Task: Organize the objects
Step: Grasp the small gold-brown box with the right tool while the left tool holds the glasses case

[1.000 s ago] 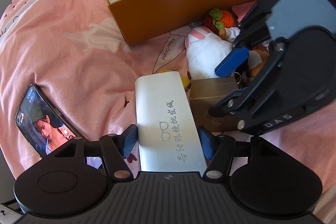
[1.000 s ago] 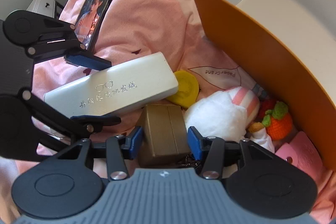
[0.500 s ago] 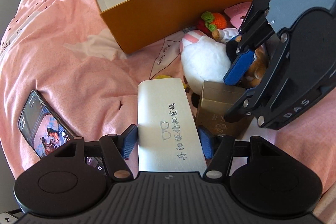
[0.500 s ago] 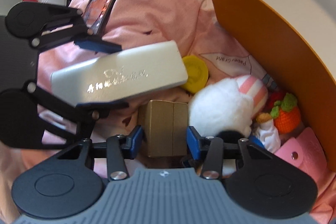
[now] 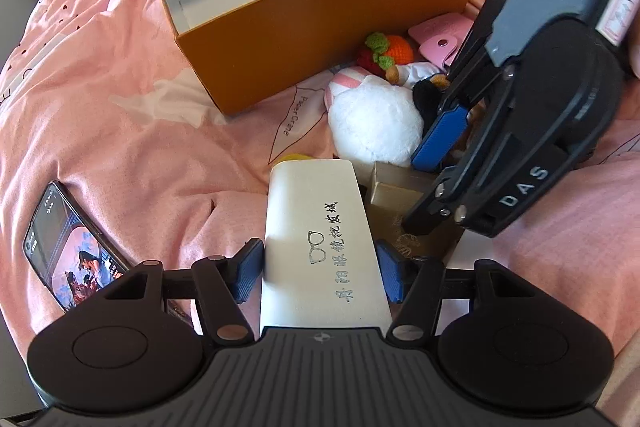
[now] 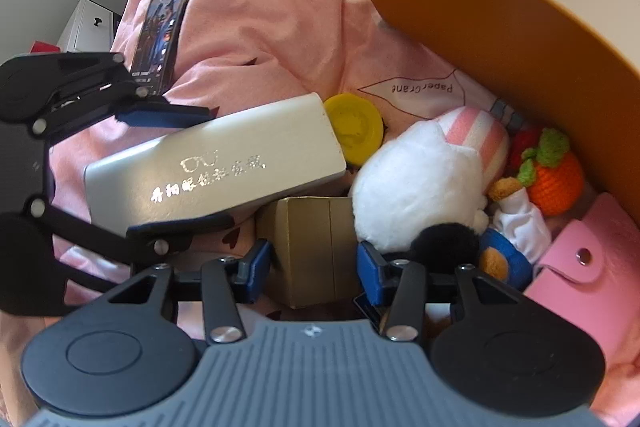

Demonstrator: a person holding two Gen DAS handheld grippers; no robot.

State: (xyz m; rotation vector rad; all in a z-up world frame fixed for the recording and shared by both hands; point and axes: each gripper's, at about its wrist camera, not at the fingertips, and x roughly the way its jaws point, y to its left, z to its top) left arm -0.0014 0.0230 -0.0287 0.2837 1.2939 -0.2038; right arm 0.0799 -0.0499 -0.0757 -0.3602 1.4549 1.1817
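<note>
Gripping the white glasses case [image 5: 320, 247] in my left gripper [image 5: 320, 269] above the pink bedspread [image 5: 120, 107], I have my right gripper [image 6: 314, 269] clamped on the gold box [image 6: 312, 247] near the orange box [image 5: 320, 39].

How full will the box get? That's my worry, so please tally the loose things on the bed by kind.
Cases and small boxes: 2 (glasses case, gold box)
Soft toys: 3 (white plush, crochet fruit, bear doll)
Phone: 1
Pink pouch: 1
Yellow disc: 1
Total: 8
</note>
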